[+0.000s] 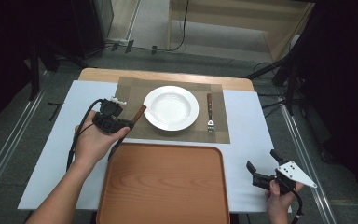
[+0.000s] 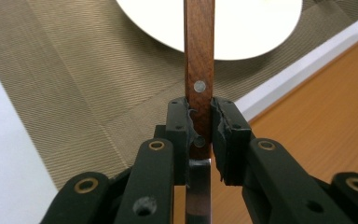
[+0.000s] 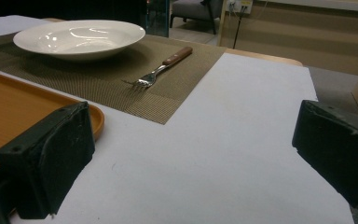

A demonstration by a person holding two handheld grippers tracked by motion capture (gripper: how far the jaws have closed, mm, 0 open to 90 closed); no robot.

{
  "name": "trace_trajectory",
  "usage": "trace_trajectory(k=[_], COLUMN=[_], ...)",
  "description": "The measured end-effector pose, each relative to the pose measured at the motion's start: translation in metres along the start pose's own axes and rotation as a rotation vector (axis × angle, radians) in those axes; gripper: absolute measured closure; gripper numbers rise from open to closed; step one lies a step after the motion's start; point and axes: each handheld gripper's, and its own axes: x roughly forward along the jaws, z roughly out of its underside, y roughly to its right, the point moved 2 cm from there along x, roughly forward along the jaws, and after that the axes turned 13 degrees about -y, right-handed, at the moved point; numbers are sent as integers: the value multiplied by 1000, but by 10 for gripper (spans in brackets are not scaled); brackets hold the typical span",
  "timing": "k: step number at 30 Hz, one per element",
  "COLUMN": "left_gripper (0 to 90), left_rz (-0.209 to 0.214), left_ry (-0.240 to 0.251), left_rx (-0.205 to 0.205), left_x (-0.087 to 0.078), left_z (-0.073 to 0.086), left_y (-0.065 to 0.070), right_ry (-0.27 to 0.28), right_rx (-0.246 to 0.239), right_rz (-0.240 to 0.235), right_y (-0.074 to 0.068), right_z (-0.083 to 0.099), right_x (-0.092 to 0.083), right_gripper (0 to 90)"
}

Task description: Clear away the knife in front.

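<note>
High view | left gripper (image 1: 121,125) clamped on knife (image 2: 199,70) by its wooden handle, likely for laying beside plate (image 1: 171,108) | right gripper (image 1: 264,167) jaws apart, idle over table (image 1: 247,135)

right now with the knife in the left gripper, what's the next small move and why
Probably lower the knife onto the placemat left of the plate. The left gripper is shut on its wooden handle above that bare strip, and the fork already lies on the plate's right.

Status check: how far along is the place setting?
Done: plate and fork sit on the placemat. In hand: left tool is shut on the knife, held beside the plate. Left: laying the knife down. Right tool is open, idle.
</note>
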Motion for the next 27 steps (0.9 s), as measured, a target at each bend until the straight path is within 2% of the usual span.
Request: trace_trajectory(k=[15, 27], left_gripper=[762, 762], left_rz=[39, 62], left_ry=[17, 19], left_rx=[34, 35], left_x=[-2, 0], left_z=[24, 44], left_y=[28, 42], right_ry=[9, 10], right_rx=[-5, -8], right_rz=[-5, -5], right_y=[0, 0], right_z=[0, 0], right_x=[-1, -1], right_gripper=[0, 0])
